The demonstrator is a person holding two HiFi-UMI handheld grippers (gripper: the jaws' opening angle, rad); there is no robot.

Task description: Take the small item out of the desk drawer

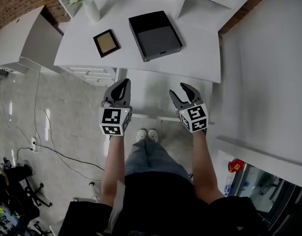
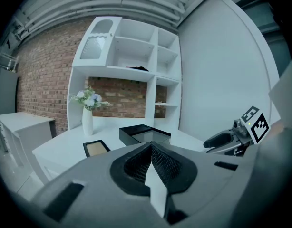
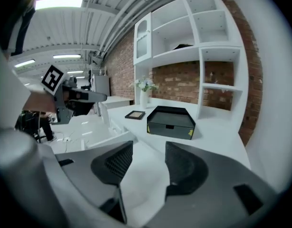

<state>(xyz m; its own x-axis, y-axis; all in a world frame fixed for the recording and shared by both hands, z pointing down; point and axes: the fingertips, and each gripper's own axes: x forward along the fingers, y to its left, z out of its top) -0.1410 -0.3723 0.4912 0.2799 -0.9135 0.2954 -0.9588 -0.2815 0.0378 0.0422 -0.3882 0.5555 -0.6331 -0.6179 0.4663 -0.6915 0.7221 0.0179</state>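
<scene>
A black desk box (image 1: pixel 155 35) sits on the white desk (image 1: pixel 200 63); the small drawer (image 3: pixel 170 126) in its front face is closed. No small item shows. My left gripper (image 1: pixel 122 87) hangs in front of the desk's near edge, its jaws shut with nothing between them (image 2: pixel 150 145). My right gripper (image 1: pixel 183 90) is beside it to the right, short of the desk and open, with only the desk surface seen between its jaws (image 3: pixel 149 145). The box (image 2: pixel 143 134) lies ahead of both grippers.
A black picture frame (image 1: pixel 106 43) lies left of the box, and a white vase with flowers (image 1: pixel 89 4) stands at the back left. White shelves (image 3: pixel 184 37) rise behind the desk. Under-desk drawers (image 1: pixel 92 75) sit lower left, a white wall on the right, and cables (image 1: pixel 57 149) on the floor.
</scene>
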